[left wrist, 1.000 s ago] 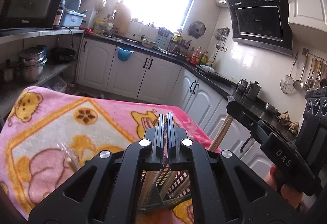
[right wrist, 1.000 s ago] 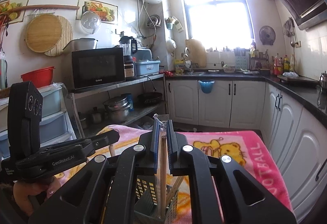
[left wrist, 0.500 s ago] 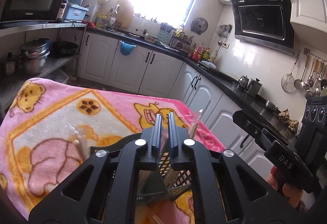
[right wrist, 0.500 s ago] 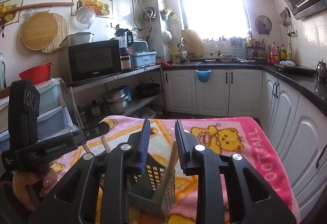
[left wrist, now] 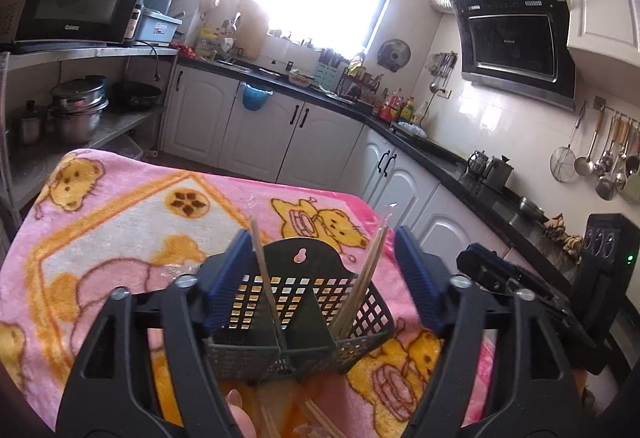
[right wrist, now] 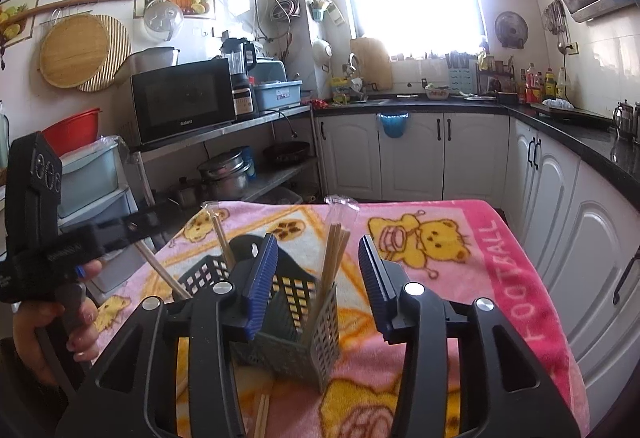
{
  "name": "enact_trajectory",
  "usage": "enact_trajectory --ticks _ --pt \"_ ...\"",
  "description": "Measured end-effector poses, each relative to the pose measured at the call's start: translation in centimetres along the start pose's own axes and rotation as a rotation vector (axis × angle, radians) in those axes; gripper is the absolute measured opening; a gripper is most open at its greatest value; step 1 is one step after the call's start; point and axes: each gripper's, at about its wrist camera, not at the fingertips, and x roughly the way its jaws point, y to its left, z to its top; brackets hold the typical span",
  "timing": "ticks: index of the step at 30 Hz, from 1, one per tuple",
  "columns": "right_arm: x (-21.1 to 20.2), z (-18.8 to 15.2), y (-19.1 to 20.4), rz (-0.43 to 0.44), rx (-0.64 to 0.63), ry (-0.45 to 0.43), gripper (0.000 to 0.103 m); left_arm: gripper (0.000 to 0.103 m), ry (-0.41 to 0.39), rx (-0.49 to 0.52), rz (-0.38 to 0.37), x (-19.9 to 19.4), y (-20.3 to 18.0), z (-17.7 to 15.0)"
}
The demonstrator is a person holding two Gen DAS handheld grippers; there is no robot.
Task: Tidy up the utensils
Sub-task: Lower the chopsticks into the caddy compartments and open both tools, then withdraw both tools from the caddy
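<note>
The bench under everything is draped in a pink fleece blanket printed with yellow bears (left wrist: 132,222), and it fills the lower half of both wrist views. Near its middle stands a dark grey perforated plastic utensil caddy with a divider and a keyhole hanging tab (left wrist: 298,302), upright on the blanket; in the right wrist view the same caddy (right wrist: 294,326) sits just ahead of the jaws, at about 6 o'clock of the frame. The left gripper (left wrist: 320,274) has its blue-padded jaws spreading wide on either side of the caddy, with the caddy between them but neither pad pressing on it. The right gripper (right wrist: 318,286) is also opening, less widely, its pads clear of the chopsticks that rise between them. A bundle of pale wooden chopsticks in a clear sleeve (right wrist: 335,254) leans in the caddy's right compartment, toward 1 o'clock in the left view (left wrist: 366,286). A single pale wooden chopstick (left wrist: 266,278) stands tilted in the left compartment. More loose chopsticks (right wrist: 262,414) lie flat on the blanket at 6 o'clock, in front of the caddy.
</note>
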Motion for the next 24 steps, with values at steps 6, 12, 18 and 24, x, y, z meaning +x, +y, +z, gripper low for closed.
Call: enact_trajectory --ticks 6,12,18,24 --pt "-0.6 -0.6 0.5 -0.006 -0.006 0.012 0.046 0.091 -0.025 0.023 0.012 -1.6 -0.5 -0.5" --pt "-1.4 -1.6 0.7 -0.008 -0.01 0.024 0.051 0.092 -0.036 0.037 0.019 -2.9 -0.7 -1.3" --pt "-2.0 -2.5 1.4 -0.006 -0.03 0.045 0.053 0.092 -0.032 0.014 0.024 -3.9 -0.2 -2.4" --pt "-2.5 -3.7 2.5 0.007 -0.045 0.068 0.054 0.092 -0.019 0.01 0.048 -4.6 0.3 -3.4"
